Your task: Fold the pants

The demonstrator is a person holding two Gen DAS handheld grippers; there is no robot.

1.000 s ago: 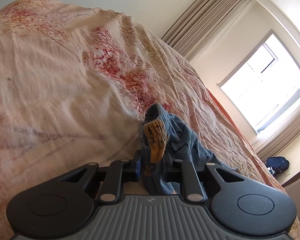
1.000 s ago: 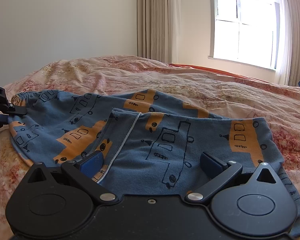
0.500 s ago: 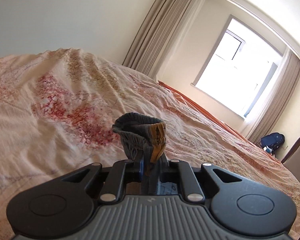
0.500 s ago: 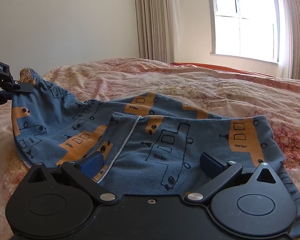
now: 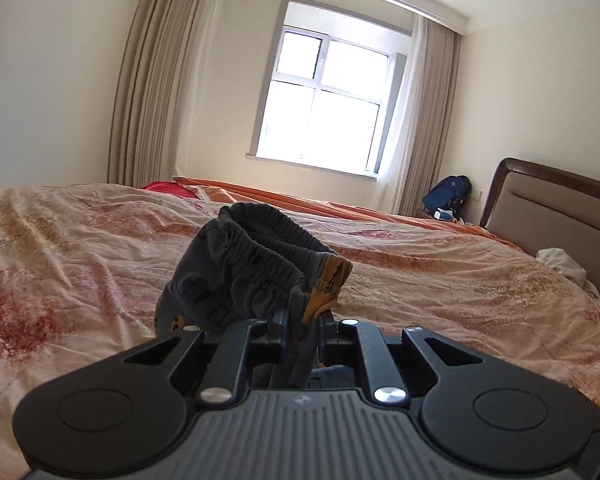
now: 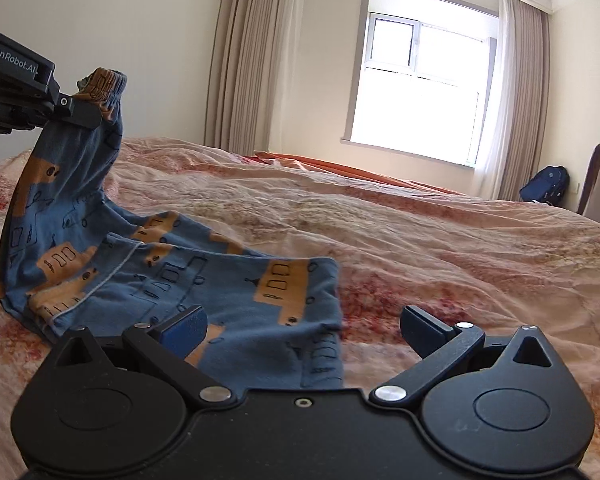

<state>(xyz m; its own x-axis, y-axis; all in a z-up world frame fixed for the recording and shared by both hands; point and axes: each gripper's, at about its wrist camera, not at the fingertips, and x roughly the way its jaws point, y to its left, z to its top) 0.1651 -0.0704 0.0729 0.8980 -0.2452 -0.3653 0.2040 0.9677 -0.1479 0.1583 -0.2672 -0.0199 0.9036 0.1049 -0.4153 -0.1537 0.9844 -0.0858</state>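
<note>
Small blue pants [image 6: 204, 280] with orange bus prints lie partly folded on the bed. My left gripper [image 5: 302, 320] is shut on the pants' elastic waistband [image 5: 260, 264] and holds it lifted; from the right wrist view it [image 6: 80, 110] sits high at the left with the cloth hanging down from it. My right gripper [image 6: 304, 328] is open and empty, low over the near edge of the pants, its left pad [image 6: 184, 328] above the cloth and its right pad [image 6: 424, 330] over the bedspread.
The bed has a wrinkled pink and red floral bedspread [image 6: 440, 240]. A headboard [image 5: 556, 208] stands at the right, with a blue backpack [image 5: 448, 194] on the floor near it. Window and curtains are at the back wall.
My left gripper has risen and swung round toward the window, lifting the waistband off the bed. My right gripper has shifted so the pants lie more to its left.
</note>
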